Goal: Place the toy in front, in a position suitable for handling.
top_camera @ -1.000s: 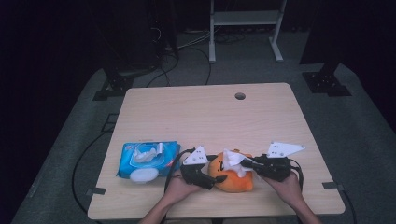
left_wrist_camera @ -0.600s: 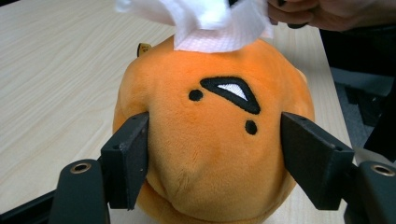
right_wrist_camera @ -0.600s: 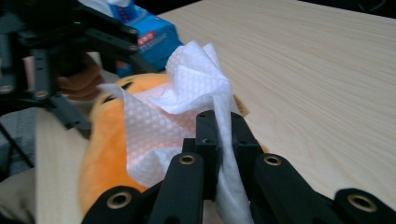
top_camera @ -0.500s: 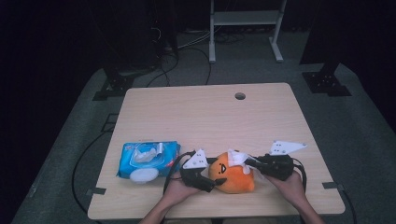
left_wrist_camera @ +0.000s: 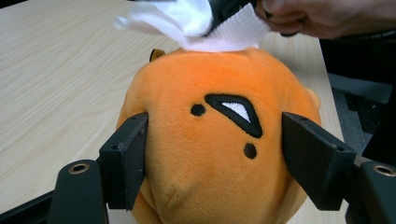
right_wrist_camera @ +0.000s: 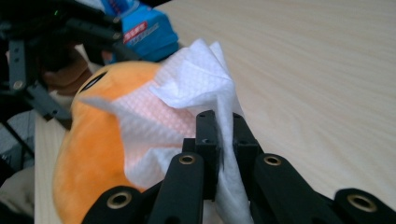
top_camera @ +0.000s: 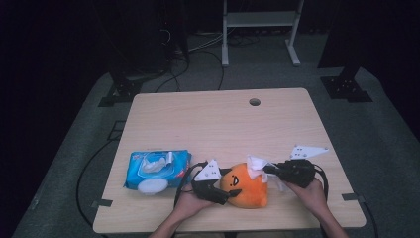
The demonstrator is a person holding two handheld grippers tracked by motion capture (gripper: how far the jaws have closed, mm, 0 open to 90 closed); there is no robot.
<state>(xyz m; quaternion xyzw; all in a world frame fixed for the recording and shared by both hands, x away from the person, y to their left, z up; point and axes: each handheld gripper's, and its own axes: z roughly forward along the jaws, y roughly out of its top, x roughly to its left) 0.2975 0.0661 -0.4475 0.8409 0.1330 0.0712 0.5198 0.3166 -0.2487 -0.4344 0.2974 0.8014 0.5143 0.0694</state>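
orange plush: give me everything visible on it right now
The orange plush toy is round, soft and fuzzy, with stitched black dots and a black-and-white wedge mark on its face. It lies near the front edge of the wooden table, right of the blue wipes pack. The left gripper clamps it, one jaw on each side. A white wipe, pinched in the right gripper, is draped against its far side.

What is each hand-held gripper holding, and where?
Left hand-held gripper clamps the orange plush toy by its sides; right hand-held gripper pinches the white wipe at one edge.
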